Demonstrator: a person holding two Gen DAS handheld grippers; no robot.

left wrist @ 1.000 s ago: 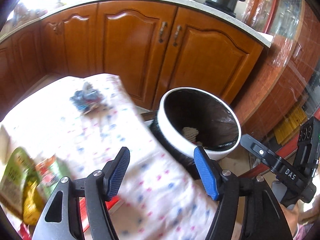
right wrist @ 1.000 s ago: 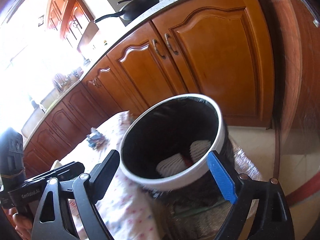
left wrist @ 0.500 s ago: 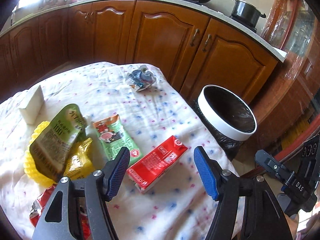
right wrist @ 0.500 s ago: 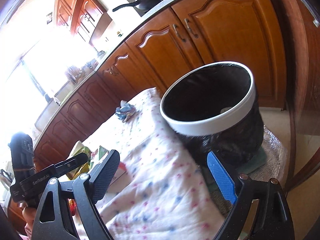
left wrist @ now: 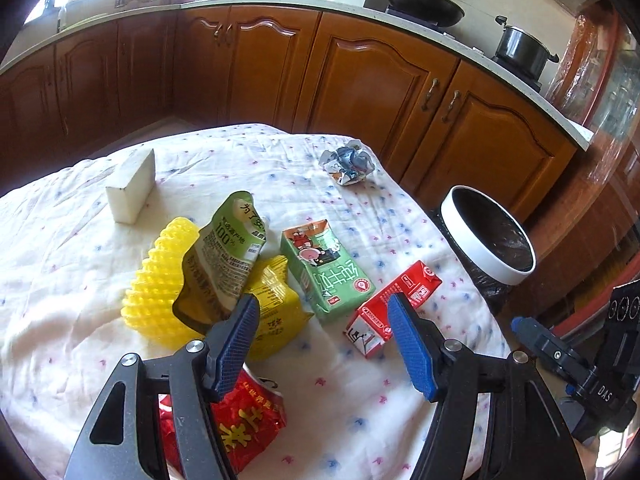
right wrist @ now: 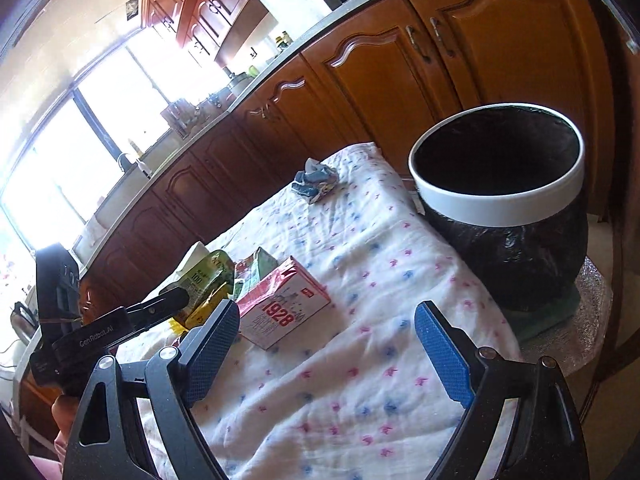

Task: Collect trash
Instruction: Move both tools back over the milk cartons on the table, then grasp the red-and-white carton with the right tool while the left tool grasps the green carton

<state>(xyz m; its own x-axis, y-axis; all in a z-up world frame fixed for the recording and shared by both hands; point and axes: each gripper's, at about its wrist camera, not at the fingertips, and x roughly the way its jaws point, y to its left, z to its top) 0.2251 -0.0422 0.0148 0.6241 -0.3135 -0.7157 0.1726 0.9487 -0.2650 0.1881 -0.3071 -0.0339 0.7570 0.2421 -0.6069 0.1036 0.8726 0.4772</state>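
My left gripper (left wrist: 326, 344) is open and empty above the table's near side. Just beyond it lie a red carton (left wrist: 394, 309), a green carton (left wrist: 326, 270), a green pouch (left wrist: 224, 260), a yellow packet (left wrist: 274, 312) and a red wrapper (left wrist: 244, 420). A crumpled blue wrapper (left wrist: 347, 162) lies at the far edge. The white-rimmed bin (left wrist: 488, 240) with a black bag stands right of the table. My right gripper (right wrist: 326, 350) is open and empty over the cloth, the red carton (right wrist: 286, 308) to its left, the bin (right wrist: 500, 200) ahead right.
A white block (left wrist: 132, 186) and a yellow ridged thing (left wrist: 160, 280) lie on the table's left part. Wooden cabinets (left wrist: 360, 88) run behind the flowered tablecloth (left wrist: 72, 264). A wok (left wrist: 424, 2) and a pot (left wrist: 520, 46) sit on the counter.
Both grippers have drawn back from the bin towards the table. The left view has swung left, so the trash on the cloth is now in front of it. Both stay open.
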